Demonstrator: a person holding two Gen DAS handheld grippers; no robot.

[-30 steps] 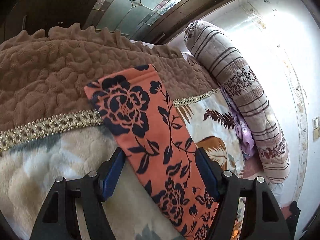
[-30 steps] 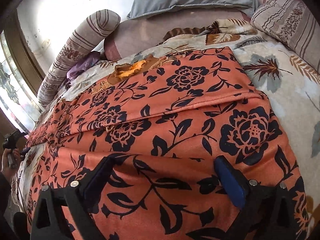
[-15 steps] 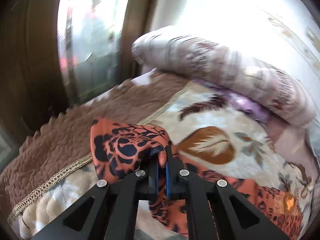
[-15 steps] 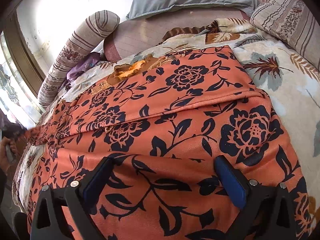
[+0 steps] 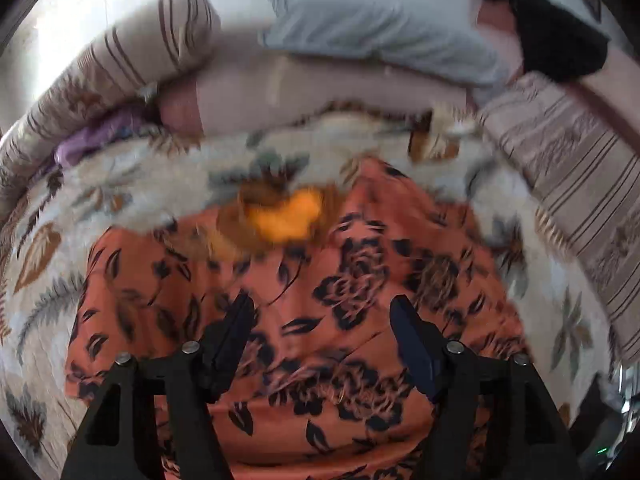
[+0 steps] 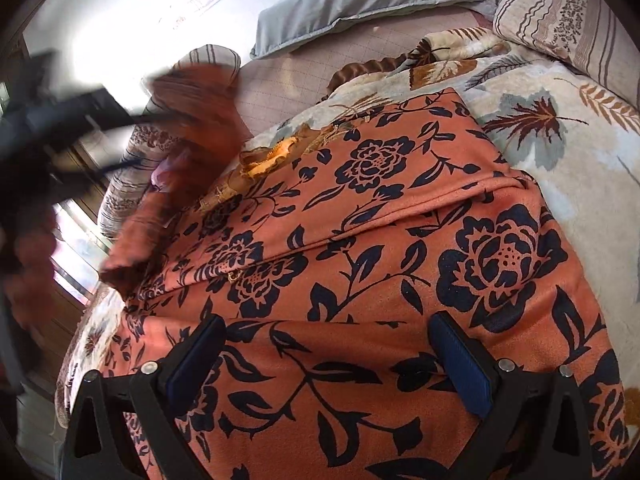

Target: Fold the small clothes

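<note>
- Orange floral garment (image 6: 360,240): rust-orange cloth printed with dark navy flowers and vines, spread over the bed; a fold ridge runs diagonally across it, and an orange-and-brown trimmed opening (image 6: 268,156) sits at its far edge. In the right wrist view, a blurred flap of the cloth is raised at its left end.
- Left tool (image 5: 322,332): jaws opening, blue pads apart above the garment; no cloth pinched between them. View blurred.
- Right tool (image 6: 326,360): jaws spread wide, poised over the near part of the garment, pads gripping nothing.
- Bed blanket (image 6: 540,120): cream plush with grey and brown leaf print, lying under the garment.
- Grey pillow (image 6: 372,0): flat, at the far side of the bed against the wall.
- Striped bolster (image 5: 132,60): beige with brown stripes, at the far left.
- Striped pillow (image 6: 568,12): beige, far right corner.
</note>
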